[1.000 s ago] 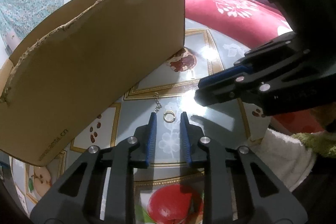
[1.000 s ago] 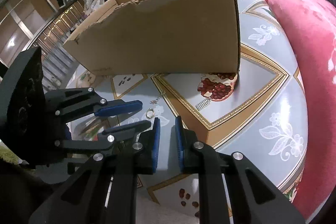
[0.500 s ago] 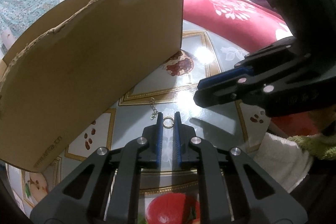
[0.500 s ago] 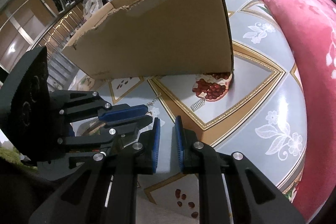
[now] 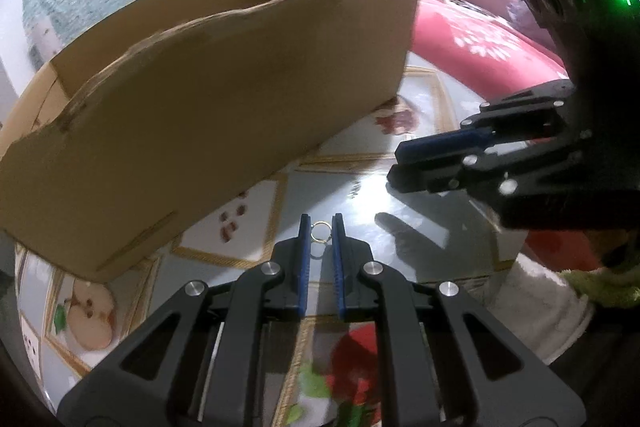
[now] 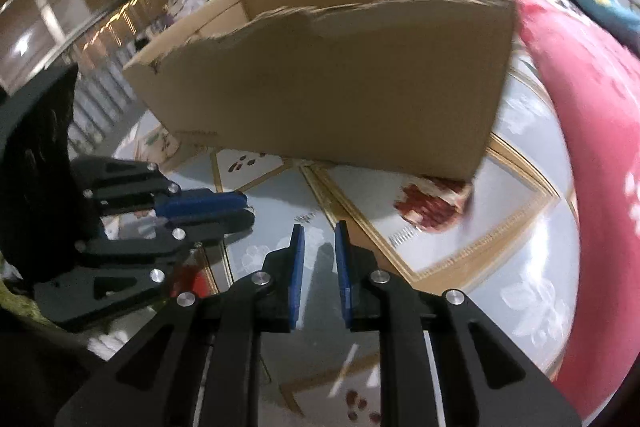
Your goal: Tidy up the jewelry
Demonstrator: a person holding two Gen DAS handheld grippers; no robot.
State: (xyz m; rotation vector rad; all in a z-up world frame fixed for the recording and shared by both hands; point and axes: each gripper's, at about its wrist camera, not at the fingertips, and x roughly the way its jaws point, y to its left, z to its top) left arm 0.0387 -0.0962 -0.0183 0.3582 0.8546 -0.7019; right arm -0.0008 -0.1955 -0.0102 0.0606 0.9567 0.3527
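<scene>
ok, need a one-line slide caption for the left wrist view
Left gripper pinching a small gold ring above the patterned table, cardboard box ahead, right gripper nearby.

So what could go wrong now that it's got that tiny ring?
The ring is pinched only at the very tips of the left tool, so it could slip and drop onto the glossy table. The box has a tall front wall with a ragged top edge; the tool could bump or snag it.

Ring (image 5: 320, 231) between left hand-held gripper (image 5: 320, 227) fingertips; box (image 5: 224, 115) behind.
</scene>
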